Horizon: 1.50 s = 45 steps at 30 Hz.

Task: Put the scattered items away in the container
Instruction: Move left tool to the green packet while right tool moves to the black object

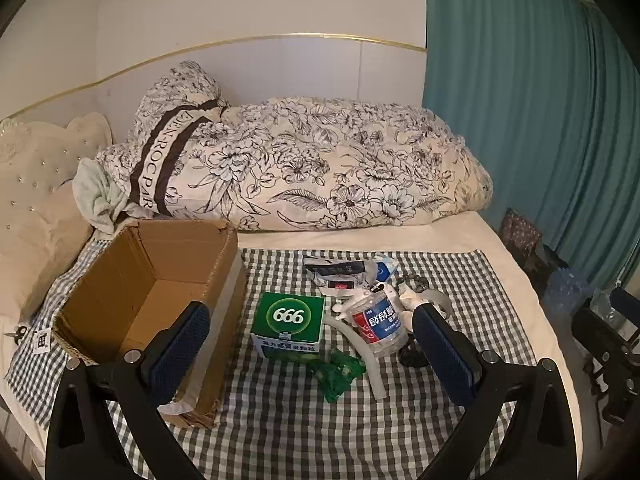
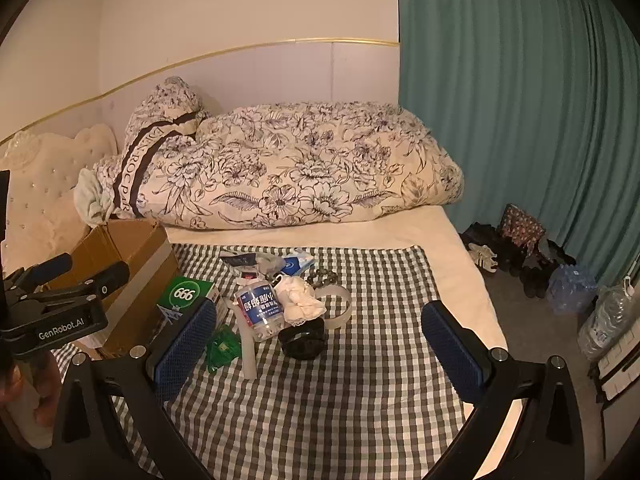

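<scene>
Left gripper (image 1: 311, 334): it is standing wide open above the checked cloth (image 1: 460, 280) and holding nothing.
Right gripper (image 2: 318, 332): it is also wide open and empty, hanging over the cloth.
Box to fill: the cardboard box (image 1: 120, 280) is sitting open on the bed at 9 o'clock from the pile of things. It is looking empty inside.
Green box: the green box marked 666 (image 1: 289, 326) is lying just beside the cardboard box, at its 3 o'clock.
Bottle: the clear plastic bottle (image 1: 380, 326) with the red and blue label is lying on its side at 3 o'clock from the green box.
White tube: a bent white tube (image 1: 360, 354) is curving under the bottle toward 6 o'clock.
Green packet: a crinkly green packet (image 1: 338, 372) is lying at 6 o'clock from the green box.
In the way: the white cloth (image 2: 300, 300) is lying against the bottle, and the black round thing (image 2: 302, 340) is sitting just at its 6 o'clock, so these things are crowding each other.
Farther back: wrappers (image 1: 340, 274) and a tissue pack (image 2: 296, 264) are piling up at 12 o'clock from the bottle, with dark beads (image 2: 324, 278) and a tape ring (image 2: 340, 304) beside them.
Around: a flowery quilt (image 1: 320, 168) is lying rolled up along the wall, and a green curtain (image 1: 540, 100) is hanging at 3 o'clock.
</scene>
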{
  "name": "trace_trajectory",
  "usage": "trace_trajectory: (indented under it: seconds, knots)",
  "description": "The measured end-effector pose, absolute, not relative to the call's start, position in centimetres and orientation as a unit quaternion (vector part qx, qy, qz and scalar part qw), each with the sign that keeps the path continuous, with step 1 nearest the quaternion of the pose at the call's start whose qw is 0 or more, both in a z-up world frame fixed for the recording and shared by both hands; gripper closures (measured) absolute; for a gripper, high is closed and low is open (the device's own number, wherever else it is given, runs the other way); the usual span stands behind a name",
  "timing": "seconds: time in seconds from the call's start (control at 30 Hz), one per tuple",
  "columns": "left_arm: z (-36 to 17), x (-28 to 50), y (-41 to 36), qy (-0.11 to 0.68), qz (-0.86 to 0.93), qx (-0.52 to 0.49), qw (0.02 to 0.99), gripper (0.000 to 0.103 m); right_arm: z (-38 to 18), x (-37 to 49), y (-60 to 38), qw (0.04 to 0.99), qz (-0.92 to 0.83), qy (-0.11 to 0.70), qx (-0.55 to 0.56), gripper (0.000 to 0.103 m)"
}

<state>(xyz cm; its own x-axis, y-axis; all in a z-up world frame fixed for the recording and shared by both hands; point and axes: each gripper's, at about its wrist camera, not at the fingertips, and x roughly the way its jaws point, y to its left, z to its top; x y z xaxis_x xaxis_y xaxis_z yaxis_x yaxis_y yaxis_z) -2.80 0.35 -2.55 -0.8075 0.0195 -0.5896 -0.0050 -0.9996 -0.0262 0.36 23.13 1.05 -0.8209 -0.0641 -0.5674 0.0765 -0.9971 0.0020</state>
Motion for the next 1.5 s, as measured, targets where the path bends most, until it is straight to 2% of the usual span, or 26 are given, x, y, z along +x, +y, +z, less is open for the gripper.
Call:
trace_trajectory:
  seconds: [0.53,1.03,1.5]
  knots:
    - [-8.2,-6.6,0.6,0.0,0.931,-0.366,0.019,0.0,-3.6,-3.2,23.0,0.057,-0.941,0.015,0.332,0.0]
    - [-13.3,-9.2,1.3,0.016,0.911,-0.411,0.038,0.0,-8.4,-6.7,23.0,0.036,-0.928,0.025,0.37,0.0]
    - [-17.7,-11.6,0.7,-0.003,0.88,-0.475,0.027,0.0,-13.3,-9.1,21.4,0.066,-0.904,0.035,0.42,0.0]
